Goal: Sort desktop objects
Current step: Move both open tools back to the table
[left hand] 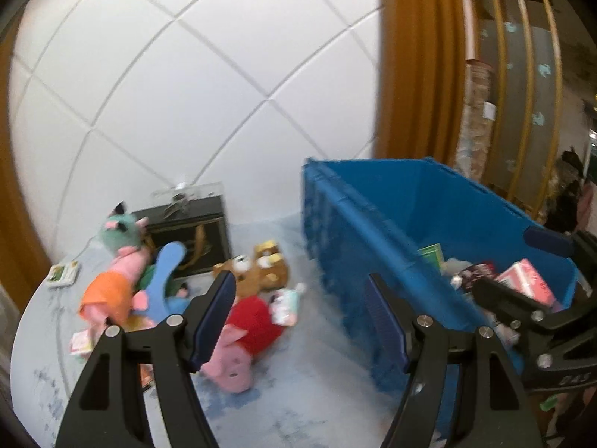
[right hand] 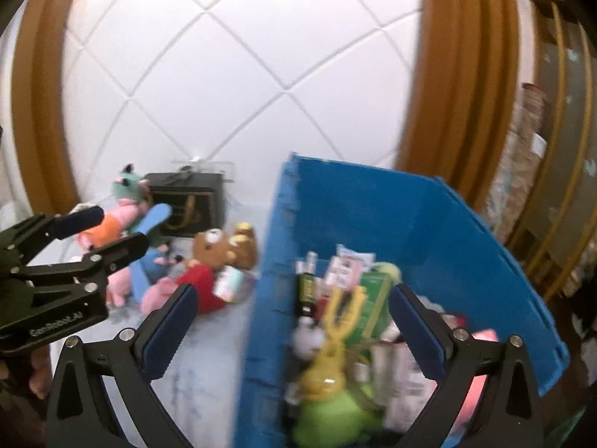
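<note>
Beyond left fingers (left hand: 224, 291), plush toys (left hand: 238, 317).

The bin (left hand: 373, 231) is blue. A pig plush (left hand: 246, 339) is pink in red; the wall (left hand: 186, 93) is white, diamond-quilted.

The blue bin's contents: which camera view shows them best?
The right wrist view: it looks down into the blue bin onto its packed items. The left wrist view shows the bin more from the side, with few items visible.
</note>
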`<state>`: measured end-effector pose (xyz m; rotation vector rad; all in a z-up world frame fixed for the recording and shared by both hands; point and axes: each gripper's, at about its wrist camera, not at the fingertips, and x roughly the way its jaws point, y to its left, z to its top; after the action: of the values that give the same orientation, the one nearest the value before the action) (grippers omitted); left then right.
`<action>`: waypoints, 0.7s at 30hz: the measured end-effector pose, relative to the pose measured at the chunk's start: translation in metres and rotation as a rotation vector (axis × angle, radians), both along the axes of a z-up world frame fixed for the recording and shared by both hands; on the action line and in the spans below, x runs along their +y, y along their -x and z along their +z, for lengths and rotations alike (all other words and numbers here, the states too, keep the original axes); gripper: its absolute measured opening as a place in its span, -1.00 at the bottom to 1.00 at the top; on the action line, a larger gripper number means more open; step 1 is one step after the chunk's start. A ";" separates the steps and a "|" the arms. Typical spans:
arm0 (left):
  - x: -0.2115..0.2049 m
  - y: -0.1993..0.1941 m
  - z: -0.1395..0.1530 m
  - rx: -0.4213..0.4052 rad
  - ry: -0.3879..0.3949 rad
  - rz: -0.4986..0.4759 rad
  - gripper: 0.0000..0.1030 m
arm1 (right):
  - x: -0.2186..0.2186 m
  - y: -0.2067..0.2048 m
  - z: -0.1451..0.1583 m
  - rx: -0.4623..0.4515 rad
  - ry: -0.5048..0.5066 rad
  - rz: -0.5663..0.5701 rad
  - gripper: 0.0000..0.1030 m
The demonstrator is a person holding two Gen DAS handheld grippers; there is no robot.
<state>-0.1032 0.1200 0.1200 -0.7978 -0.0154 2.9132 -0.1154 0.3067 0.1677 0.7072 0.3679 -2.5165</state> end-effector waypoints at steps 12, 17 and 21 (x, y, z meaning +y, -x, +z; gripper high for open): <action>-0.121 0.006 -0.071 -0.166 0.022 0.203 0.37 | -0.098 -0.012 -0.036 -0.080 -0.003 0.175 1.00; -0.184 0.008 -0.118 -0.252 0.033 0.306 0.37 | -0.127 0.003 -0.071 -0.165 -0.039 0.197 1.00; -0.238 0.008 -0.160 -0.356 0.006 0.362 0.37 | -0.146 0.020 -0.099 -0.247 -0.067 0.194 1.00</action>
<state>-0.1110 -0.1176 -0.0404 -1.4406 -0.2041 3.0435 -0.1350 0.1611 0.0684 0.9487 0.4129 -2.2130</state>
